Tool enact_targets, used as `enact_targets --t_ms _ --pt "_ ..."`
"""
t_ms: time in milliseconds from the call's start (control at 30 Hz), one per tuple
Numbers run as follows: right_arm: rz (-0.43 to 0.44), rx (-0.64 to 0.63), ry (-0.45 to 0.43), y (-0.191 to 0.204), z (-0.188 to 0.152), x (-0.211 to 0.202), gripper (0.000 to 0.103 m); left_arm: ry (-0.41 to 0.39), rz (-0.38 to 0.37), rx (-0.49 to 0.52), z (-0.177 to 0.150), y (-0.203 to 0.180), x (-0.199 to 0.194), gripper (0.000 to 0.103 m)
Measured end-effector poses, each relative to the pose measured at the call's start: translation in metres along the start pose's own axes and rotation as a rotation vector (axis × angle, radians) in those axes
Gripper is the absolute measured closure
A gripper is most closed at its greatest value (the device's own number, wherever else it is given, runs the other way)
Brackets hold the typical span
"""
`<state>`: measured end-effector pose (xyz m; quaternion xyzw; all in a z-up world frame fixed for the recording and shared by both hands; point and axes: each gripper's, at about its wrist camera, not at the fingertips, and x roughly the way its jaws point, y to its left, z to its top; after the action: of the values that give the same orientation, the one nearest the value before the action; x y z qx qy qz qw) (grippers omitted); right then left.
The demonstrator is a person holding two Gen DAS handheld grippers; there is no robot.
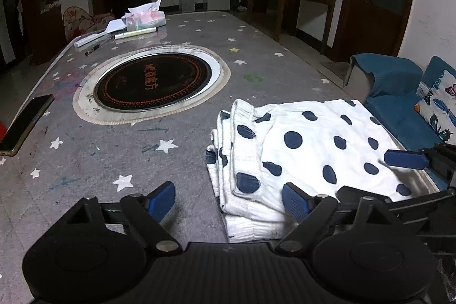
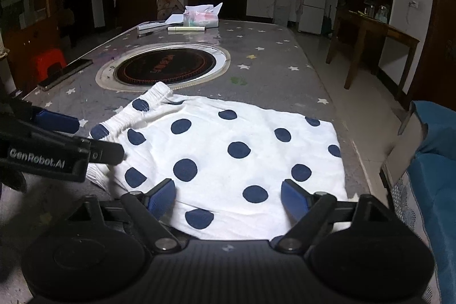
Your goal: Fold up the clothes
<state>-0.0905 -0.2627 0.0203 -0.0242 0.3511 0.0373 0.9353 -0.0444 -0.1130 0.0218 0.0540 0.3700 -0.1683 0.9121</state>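
Our two tongs are hanging wide open over the near edge of the table: the left gripper (image 1: 228, 200) is spreading its blue pads with nothing between them, one pad over bare cloth-covered table and the other just above the garment's corner, and the right gripper (image 2: 228, 197) is straddling the near hem, its pads apart and pressing on nothing. We are looking down on the polka-dot garment (image 2: 228, 158), white with navy spots, lying folded into a compact stack of layers at the table's near right corner, its elastic waistband (image 1: 242, 150) facing left toward the middle of the table. In our judgement the fold is close to finished, and the step in hand is letting go cleanly and tidying the stack. To do it well we are wanting both sets of pads kept clear of the top layer while lifting, so no cloth is dragged along, and the ragged lower layers at the left edge squared under the top one before anything else is touched. The right edge is lying very near the table's rim, so any nudge should be going inward.

Beyond the garment, the round black hotplate (image 1: 154, 81) is sitting set into the grey star-printed table cover (image 1: 270, 47). A dark phone (image 1: 25, 124) is lying at the left edge. Farther off, a tissue box (image 1: 146, 17) and pens are resting at the far end.
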Motion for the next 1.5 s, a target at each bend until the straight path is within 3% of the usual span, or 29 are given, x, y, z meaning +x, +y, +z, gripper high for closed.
enact_targets --t_ms 500,800,1500 --pt "-0.046 0.021 -0.029 0.014 -0.015 -0.021 0.0 -0.06 -0.003 0.017 -0.021 0.002 -0.03 0.0" --pt "-0.048 0.045 -0.036 0.021 -0.021 -0.03 0.0 -0.113 -0.03 0.027 -0.034 0.003 -0.046 0.0" --pt "-0.067 0.096 -0.043 0.033 -0.044 -0.048 0.0 -0.114 0.008 0.029 -0.056 -0.002 -0.068 0.0"
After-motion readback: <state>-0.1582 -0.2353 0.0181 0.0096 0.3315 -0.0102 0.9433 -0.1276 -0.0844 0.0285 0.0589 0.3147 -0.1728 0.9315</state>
